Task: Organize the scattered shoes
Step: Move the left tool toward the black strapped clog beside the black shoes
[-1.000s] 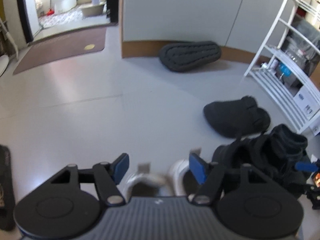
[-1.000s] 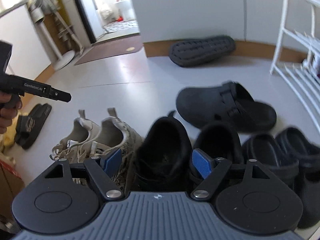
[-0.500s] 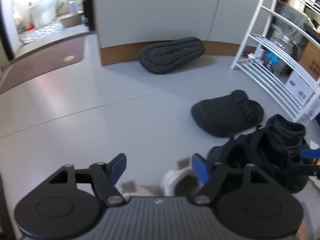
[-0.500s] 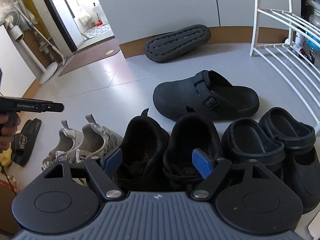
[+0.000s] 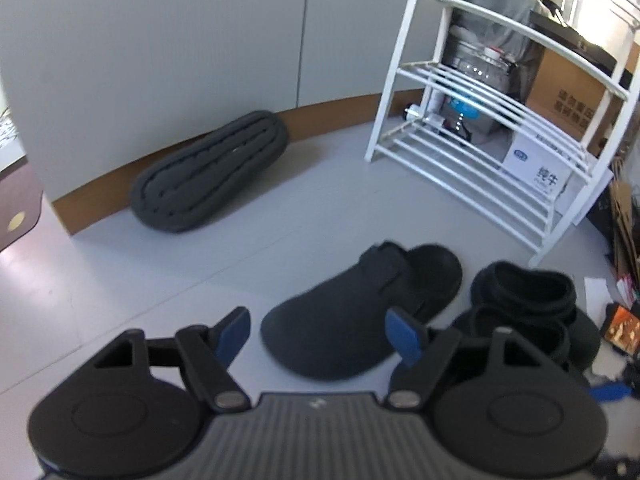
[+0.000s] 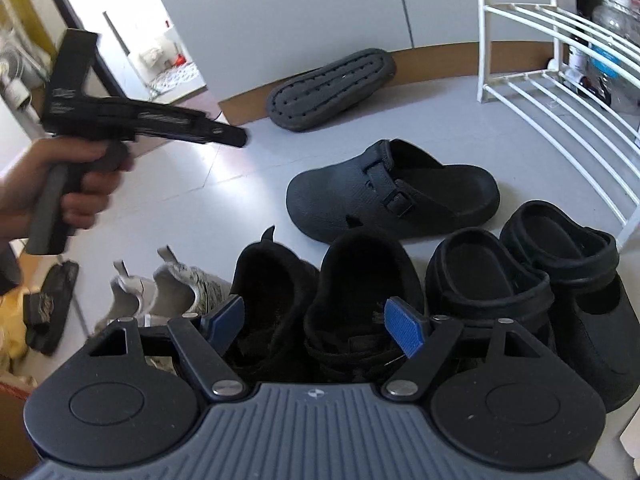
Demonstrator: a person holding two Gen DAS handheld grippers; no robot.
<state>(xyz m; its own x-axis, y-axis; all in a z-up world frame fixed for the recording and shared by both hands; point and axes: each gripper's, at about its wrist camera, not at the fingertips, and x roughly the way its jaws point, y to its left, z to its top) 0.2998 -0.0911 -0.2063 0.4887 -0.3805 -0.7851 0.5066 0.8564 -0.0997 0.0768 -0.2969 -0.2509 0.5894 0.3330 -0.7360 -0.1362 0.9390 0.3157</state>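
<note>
Since the earlier frames, the left hand-held gripper has been swung across the floor, away from the pale sneakers and toward the white rack; its jaws have just been opening a little further, and nothing is held between them.

From the left wrist, the blue pads are seen spread wide above the toe of a black buckled clog lying on the grey floor. An upturned dark grey slipper is propped against the brown skirting, sole outward. Beside the clog, a pair of black strapped clogs is set near the foot of the white rack. Behind the rack a white box is printed with Chinese characters that seem to read "纯牛", and a brown carton bears further print too blurred to be read.

From the right wrist, the right hand-held gripper is seen with jaws wide apart and empty, above a pair of black fleece-lined shoes. These are lined up between pale sneakers and the strapped clogs. At the left, the other gripper is gripped by a hand; lettering on its body is not legible. A black slide sandal with an unreadable logo lies apart.
</note>
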